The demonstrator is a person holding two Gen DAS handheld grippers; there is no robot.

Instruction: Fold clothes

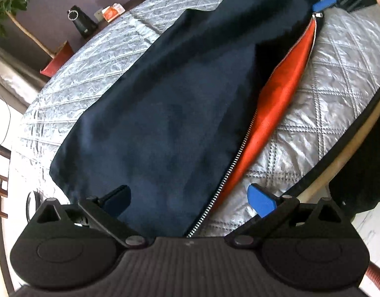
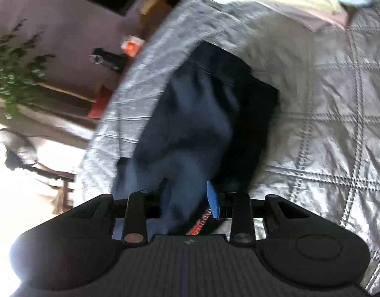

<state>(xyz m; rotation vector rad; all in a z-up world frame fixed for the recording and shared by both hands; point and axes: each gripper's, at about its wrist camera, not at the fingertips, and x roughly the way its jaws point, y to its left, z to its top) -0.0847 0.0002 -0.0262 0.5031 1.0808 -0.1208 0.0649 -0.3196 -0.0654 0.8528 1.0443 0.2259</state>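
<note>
Dealing with a navy jacket (image 1: 165, 111), laid out long and fairly flat across a silver quilted cover (image 1: 326, 99). Front edge turned back there, baring an orange lining (image 1: 276, 94) and a metal zipper (image 1: 234, 163) along that edge.

Judging by the drape and the shallow wrinkles: soft, limp, light to middling in weight, with no stiffness except along the zipper tape. Probably a smooth woven shell over a slick, satin-like lining, so likely to slide over itself and over the shiny cover when dragged. Better lifted than pulled flat.

Left claw (image 1: 190, 199): spread wide and low over the near end of the jacket. One finger over navy cloth, the other, a blue finger (image 1: 261, 200), over bare cover. Straddling the zipper edge and pinching nothing.

Right claw (image 2: 188, 194): narrowed down on a bunched fold of navy cloth at the far end, close by the top of the zipper. Zipper teeth and a sliver of orange just beneath it. Pinching the jacket there.

Best place for the left grip, as a judgement: the zipper edge near this end, taking shell and lining together, since firmer there and less apt to slip out. Worth matching the right claw's hold on the same edge, so as to carry the whole front panel across in one straight line.

Risks: lining sliding apart from shell, or a sag in the middle between two holds set well apart.
</note>
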